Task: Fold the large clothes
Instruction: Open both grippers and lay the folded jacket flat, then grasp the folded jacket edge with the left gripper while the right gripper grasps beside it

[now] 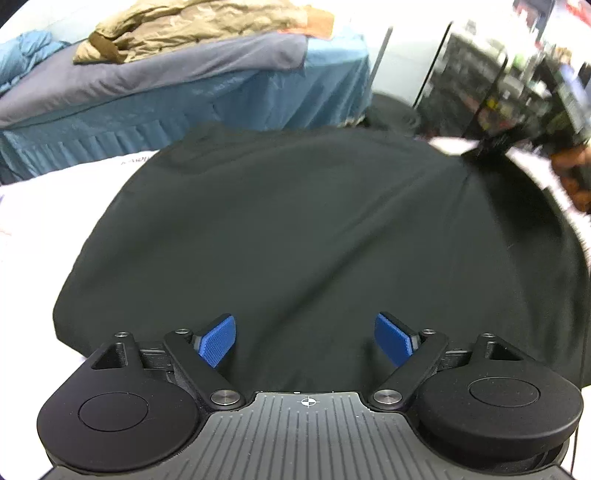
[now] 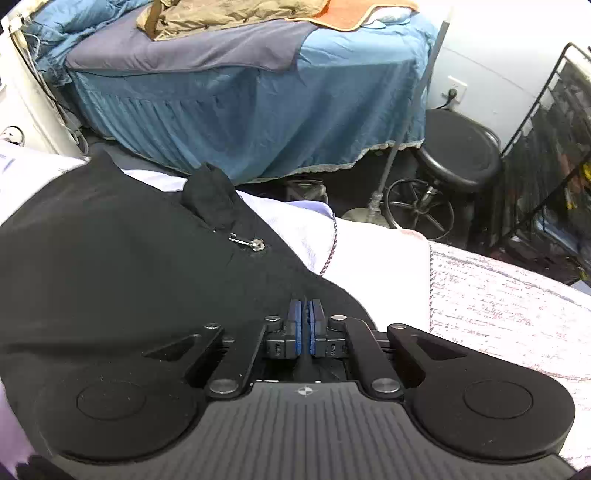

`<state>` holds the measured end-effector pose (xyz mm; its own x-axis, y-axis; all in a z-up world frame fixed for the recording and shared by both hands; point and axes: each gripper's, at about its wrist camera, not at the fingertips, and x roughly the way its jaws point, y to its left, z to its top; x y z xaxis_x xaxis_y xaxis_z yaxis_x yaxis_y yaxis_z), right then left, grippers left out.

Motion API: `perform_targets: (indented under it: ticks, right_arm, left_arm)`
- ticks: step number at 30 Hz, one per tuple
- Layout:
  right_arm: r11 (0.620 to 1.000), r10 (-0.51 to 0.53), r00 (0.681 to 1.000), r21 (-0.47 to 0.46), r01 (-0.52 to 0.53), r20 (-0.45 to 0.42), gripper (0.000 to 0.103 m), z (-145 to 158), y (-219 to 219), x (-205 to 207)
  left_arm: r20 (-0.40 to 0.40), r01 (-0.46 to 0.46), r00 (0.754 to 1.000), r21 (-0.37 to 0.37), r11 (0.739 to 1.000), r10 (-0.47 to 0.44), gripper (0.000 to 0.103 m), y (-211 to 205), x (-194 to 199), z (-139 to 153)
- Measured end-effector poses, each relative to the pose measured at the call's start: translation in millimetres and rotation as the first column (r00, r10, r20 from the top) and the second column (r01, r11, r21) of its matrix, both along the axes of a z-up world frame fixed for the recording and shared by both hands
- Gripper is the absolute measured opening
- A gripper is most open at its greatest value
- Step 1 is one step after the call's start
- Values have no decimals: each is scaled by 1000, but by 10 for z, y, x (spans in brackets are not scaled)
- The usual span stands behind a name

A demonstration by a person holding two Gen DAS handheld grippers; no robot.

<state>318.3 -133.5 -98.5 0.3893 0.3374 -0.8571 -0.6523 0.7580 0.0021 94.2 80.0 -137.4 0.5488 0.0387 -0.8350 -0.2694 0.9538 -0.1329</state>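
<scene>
A large black garment [image 1: 295,221] lies spread over a white cover [image 1: 44,221]. My left gripper [image 1: 304,321] hovers open over its near part, blue pads [image 1: 218,339] wide apart with only cloth below them. In the right wrist view my right gripper [image 2: 306,306] is shut on the right edge of the black garment [image 2: 110,258], with a thin fold of black cloth pinched between the pads. A metal zipper pull [image 2: 247,242] lies on the cloth ahead of it, near a bunched-up corner. The left wrist view shows the right gripper [image 1: 476,146] blurred at the garment's far right, held by a hand [image 1: 572,177].
A bed with a blue skirted cover [image 2: 258,110] stands behind, with a tan garment [image 1: 192,29] heaped on it. A black round stool [image 2: 458,151] and a dark wire rack [image 2: 546,147] stand at the right. White patterned bedding [image 2: 498,302] extends right of the garment.
</scene>
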Motion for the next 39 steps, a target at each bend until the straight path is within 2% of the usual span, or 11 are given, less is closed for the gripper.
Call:
perform_targets:
  ticks: [1, 3, 7, 13, 16, 19, 25, 31, 35, 37, 39]
  right_arm:
    - [1000, -25, 999, -9, 25, 32, 39, 9, 5, -29]
    - [992, -124, 986, 10, 124, 110, 62, 112, -81, -139]
    - [971, -161, 975, 202, 128, 156, 73, 454, -487, -680]
    - [985, 16, 1000, 173, -16, 4, 82, 204, -863, -1697]
    - [998, -21, 1000, 66, 22, -15, 81, -162, -1078, -1935]
    - [997, -65, 998, 45, 64, 21, 81, -340, -1319, -2015]
    - [984, -164, 986, 73, 163, 9, 81, -135, -1498, -2124]
    - [948, -298, 955, 121, 294, 12, 82, 189, -1953, -2310]
    - [902, -397, 918, 188, 388, 11, 85, 517, -2467, -2441]
    - [869, -446, 895, 232, 437, -12, 90, 641, -2694, -2459]
    - [836, -482, 874, 268, 480, -62, 90, 715, -2917, -2575]
  left_arm:
    - [-18, -9, 1000, 11, 1000, 9, 103, -6, 36, -36]
    - [-27, -35, 999, 5, 999, 35, 103, 17, 53, -66]
    - [13, -68, 998, -31, 997, 69, 103, -3, 16, -54]
    - [-59, -60, 996, 10, 998, 60, 103, -84, 160, -240]
    - [-83, -56, 995, 9, 998, 56, 103, -66, 227, -335]
    - [-91, -48, 995, 29, 998, 51, 103, -76, 251, -383]
    - [-99, -55, 993, 50, 997, 60, 103, -144, 240, -348]
    - [11, 87, 996, 118, 989, -89, 103, -545, 64, -101]
    - [77, 313, 940, 194, 929, -333, 103, -1212, -112, 3]
    - [77, 443, 876, 261, 857, -476, 103, -1636, -191, -23]
    - [42, 558, 792, 352, 751, -608, 103, -2074, -236, -105]
